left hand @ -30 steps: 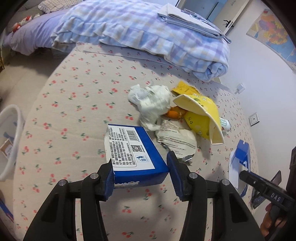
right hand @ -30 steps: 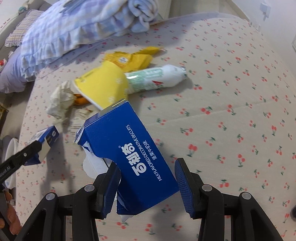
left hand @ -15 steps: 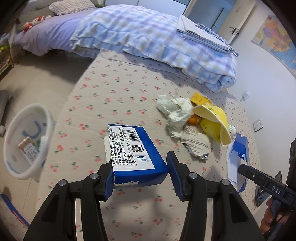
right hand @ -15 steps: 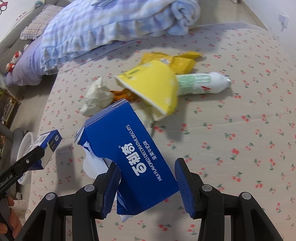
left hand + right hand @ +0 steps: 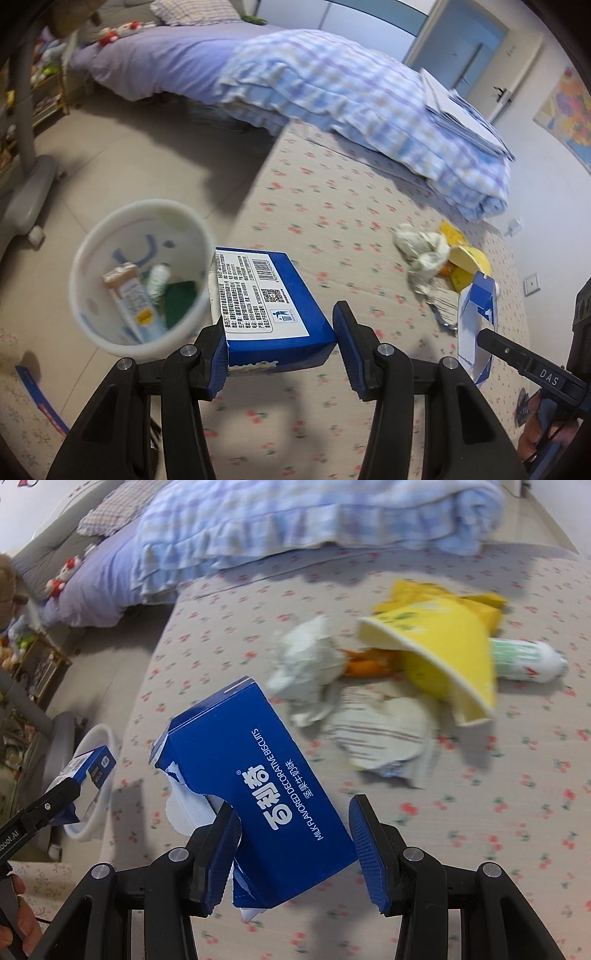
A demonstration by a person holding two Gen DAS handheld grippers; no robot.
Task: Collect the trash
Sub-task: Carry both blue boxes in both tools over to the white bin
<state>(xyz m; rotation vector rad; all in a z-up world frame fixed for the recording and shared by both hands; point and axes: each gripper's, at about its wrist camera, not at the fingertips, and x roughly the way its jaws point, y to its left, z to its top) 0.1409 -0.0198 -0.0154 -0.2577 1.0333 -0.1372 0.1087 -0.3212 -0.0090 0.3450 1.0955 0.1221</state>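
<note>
Since a second ago white bin point(image 5: 144, 277) slid into frame left | my left gripper point(image 5: 279, 345) pinched blue box point(image 5: 269, 299) | right gripper point(image 5: 293, 834) pinched torn biscuit box point(image 5: 258, 779)

Glossy blue cardboard box point(image 5: 271, 302), smooth white plastic bin point(image 5: 88, 325), matt printed cotton mattress cover point(image 5: 480, 812), crumpled paper tissue point(image 5: 306, 664), glossy yellow paper bowl point(image 5: 436, 646).
</note>
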